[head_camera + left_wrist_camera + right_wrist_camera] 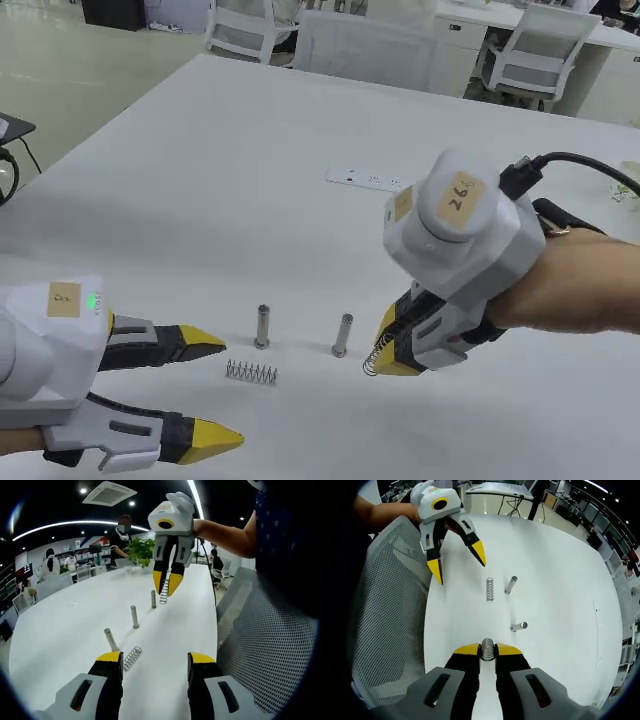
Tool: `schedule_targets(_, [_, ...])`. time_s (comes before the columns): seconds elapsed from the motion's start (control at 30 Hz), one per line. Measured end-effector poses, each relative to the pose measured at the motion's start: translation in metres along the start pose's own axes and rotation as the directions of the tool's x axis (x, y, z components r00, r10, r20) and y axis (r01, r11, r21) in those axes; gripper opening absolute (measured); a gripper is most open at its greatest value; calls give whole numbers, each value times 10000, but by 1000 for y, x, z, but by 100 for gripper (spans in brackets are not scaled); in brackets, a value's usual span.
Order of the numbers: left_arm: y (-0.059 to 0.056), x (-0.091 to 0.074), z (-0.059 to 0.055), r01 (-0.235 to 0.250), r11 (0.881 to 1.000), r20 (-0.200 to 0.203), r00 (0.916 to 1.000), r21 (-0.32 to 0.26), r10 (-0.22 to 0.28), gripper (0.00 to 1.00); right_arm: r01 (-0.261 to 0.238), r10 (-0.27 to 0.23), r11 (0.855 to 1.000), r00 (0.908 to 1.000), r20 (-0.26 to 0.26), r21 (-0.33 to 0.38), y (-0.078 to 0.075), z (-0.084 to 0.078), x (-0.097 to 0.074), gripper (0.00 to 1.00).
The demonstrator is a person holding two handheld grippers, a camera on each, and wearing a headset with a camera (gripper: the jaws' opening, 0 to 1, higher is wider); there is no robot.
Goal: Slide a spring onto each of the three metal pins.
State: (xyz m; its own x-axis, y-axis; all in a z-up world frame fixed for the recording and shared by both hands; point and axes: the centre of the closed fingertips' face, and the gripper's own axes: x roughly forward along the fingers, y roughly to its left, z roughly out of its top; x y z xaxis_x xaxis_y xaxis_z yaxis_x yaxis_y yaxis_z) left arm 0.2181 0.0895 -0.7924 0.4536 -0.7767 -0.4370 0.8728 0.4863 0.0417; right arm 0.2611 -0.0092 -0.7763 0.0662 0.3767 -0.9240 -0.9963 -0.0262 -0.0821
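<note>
Right claw (392,350) clamped on a small coiled steel spring (164,592) — hung end-down, likely to meet a pin.
The nearest upright silver pin (153,598) stands just beside its tips; the left claw (231,390), jaws apart, hovers near a second spring (250,373) on the white desk (300,150).

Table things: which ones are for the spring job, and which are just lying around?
For the job:
upright silver metal pins
loose coiled wire spring, lying flat
second coiled wire spring, pinched in the right tongs
open left tongs

Just lying about:
flat white power strip
white office chairs
</note>
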Motion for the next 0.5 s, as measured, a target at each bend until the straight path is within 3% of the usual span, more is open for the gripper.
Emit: schedule_targets(0.5, [1, -2, -1, -48, 10000, 33, 10000, -48, 48, 46, 436, -440, 9989, 9987, -237, -185, -31, 8, -5, 8])
